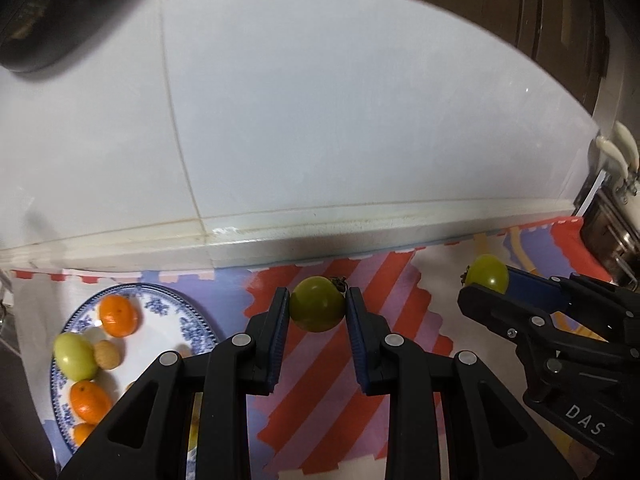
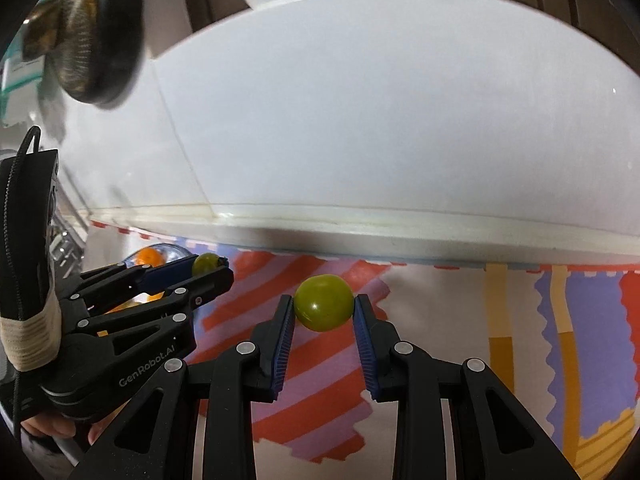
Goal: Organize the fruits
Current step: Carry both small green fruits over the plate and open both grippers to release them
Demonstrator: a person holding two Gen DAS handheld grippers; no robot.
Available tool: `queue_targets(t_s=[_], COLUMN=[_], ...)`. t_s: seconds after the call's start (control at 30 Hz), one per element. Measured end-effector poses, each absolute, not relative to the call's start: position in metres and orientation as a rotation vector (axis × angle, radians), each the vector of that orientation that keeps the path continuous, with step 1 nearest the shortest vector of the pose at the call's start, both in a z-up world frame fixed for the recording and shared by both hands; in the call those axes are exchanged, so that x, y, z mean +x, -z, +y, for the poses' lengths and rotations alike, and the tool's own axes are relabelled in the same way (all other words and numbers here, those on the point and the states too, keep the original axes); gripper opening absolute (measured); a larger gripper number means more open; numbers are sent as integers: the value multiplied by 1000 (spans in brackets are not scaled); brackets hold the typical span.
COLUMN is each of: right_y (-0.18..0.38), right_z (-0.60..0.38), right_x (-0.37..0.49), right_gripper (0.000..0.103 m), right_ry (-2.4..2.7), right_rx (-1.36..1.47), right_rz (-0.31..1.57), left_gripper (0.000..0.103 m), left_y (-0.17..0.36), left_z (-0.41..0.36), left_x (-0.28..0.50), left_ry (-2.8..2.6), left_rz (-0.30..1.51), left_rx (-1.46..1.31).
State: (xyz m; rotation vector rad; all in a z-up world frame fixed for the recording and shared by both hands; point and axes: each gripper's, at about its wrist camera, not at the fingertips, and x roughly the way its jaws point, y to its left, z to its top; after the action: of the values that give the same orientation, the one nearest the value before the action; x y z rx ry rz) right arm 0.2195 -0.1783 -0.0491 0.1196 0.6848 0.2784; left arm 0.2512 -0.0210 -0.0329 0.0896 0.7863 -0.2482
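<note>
1. Two green fruits are each pinched between the pads of a gripper, both lifted clear of the striped mat (image 1: 360, 380) below.
2. At the lower centre of the left wrist view, the left gripper (image 1: 317, 304) is clenched on a round olive-green fruit (image 1: 317, 303) with a dark stem end at its upper right; the blue ribbed pads (image 1: 282, 320) press its two sides.
3. At the right edge of that same view, the right gripper (image 1: 486, 284) grasps the second green fruit (image 1: 487, 274), which sticks out past the fingertips.
4. In the right wrist view this second green fruit sits at centre frame, squeezed between its gripper's blue pads, over red and lilac stripes.
5. At the lower left of the left wrist view lies a blue-patterned plate (image 1: 188, 320) on the mat, partly hidden by the gripper's finger.
6. On the plate rest several orange citrus fruits (image 1: 118, 315), a pale green fruit (image 1: 74, 356) and a small tan round fruit (image 1: 107, 354) touching it.
7. Behind the mat, a white tiled wall (image 1: 320, 120) fills the upper half of both views.
8. At the lower left of the right wrist view, a person's hand (image 2: 52, 426) shows under the left gripper's body.
</note>
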Motion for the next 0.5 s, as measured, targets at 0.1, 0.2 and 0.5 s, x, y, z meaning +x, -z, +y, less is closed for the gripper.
queue_targets(t_s=[0.1,0.2,0.5], right_y=[39,28,6], right_z=[-172,-168,-135], right_x=[212,205,195], right_gripper=[31,31,31], right_ry=[-294,-314,-391], right_rx=[111,106,75], right_rz=[662,645,609], left_gripper=[29,29,29], left_y=[21,8,-15], left_z=[-15,-4,33], left_x=[243,230,209], left_ry=[241,226,158], left_rz=[766,745,697], left_rx=[83,75,56])
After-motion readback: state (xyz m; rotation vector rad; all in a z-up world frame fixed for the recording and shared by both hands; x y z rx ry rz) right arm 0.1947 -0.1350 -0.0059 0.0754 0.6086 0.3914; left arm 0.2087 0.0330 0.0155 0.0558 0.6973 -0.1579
